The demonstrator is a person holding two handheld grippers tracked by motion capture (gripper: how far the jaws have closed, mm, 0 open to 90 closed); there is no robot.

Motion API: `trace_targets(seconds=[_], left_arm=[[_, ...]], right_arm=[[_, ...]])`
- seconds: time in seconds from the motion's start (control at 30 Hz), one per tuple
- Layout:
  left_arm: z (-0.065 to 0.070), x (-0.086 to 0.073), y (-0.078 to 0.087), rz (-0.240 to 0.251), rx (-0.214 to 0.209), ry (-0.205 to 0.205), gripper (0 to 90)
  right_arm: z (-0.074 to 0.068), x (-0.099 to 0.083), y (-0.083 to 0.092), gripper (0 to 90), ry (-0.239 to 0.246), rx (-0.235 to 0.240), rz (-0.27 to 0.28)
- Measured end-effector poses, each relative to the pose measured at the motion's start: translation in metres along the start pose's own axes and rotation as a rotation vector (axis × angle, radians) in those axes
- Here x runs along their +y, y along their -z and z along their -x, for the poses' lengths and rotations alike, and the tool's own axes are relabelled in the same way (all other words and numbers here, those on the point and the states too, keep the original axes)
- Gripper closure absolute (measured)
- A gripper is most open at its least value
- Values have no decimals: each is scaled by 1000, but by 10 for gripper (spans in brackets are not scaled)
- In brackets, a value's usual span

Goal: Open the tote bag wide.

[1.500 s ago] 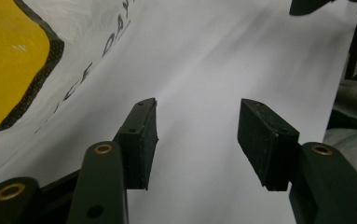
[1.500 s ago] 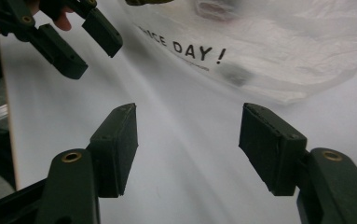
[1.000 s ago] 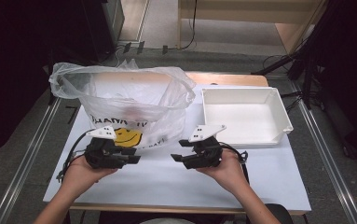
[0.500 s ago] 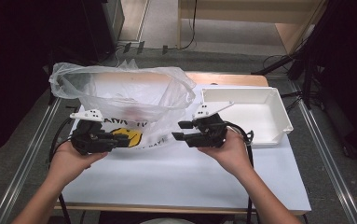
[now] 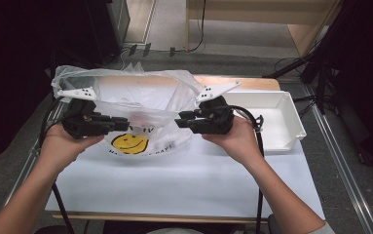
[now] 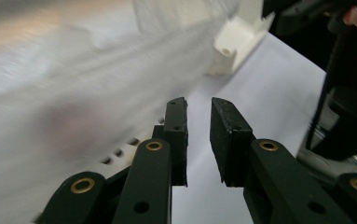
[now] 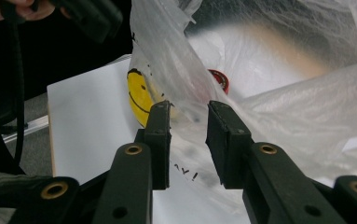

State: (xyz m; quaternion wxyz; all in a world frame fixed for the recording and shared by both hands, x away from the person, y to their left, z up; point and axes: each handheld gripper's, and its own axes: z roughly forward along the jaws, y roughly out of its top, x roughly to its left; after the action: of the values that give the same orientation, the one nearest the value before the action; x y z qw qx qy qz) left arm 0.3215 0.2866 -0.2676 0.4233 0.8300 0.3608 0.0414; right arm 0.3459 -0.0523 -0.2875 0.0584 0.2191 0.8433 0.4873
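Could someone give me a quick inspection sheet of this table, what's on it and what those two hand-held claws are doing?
Surface: white table top, bare toward the person.
Job's things: thin clear plastic bag with a yellow smiley face, its mouth lifted between both grippers; something small and red shows through the film.
Clutter: empty white rectangular plastic tray at the bag's right.
Grippers: left gripper, jaws have just been closing, a gap remains, picture too blurred to show a grip. Right gripper, jaws have just been closing, bag film lies between them, pads not clearly pressing.
Cables: black cable trails from the right gripper.
Surroundings: grey floor, wooden furniture beyond the table.
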Motion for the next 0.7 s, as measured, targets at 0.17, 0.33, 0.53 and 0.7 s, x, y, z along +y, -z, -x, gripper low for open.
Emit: trace_targets(seconds=[0.17, 0.33, 0.53, 0.7], left_arm=[[-11, 17, 9, -4, 33, -4, 834], [-14, 35, 12, -22, 56, -34, 892], [-27, 60, 16, -9, 82, -29, 900], [-35, 76, 16, -7, 105, -31, 900]], right_arm=[[1, 20, -5, 809, 12, -10, -25], [2, 41, -13, 895, 38, -20, -41], [4, 71, -25, 900, 64, -26, -36], [5, 91, -37, 900, 79, -35, -35]])
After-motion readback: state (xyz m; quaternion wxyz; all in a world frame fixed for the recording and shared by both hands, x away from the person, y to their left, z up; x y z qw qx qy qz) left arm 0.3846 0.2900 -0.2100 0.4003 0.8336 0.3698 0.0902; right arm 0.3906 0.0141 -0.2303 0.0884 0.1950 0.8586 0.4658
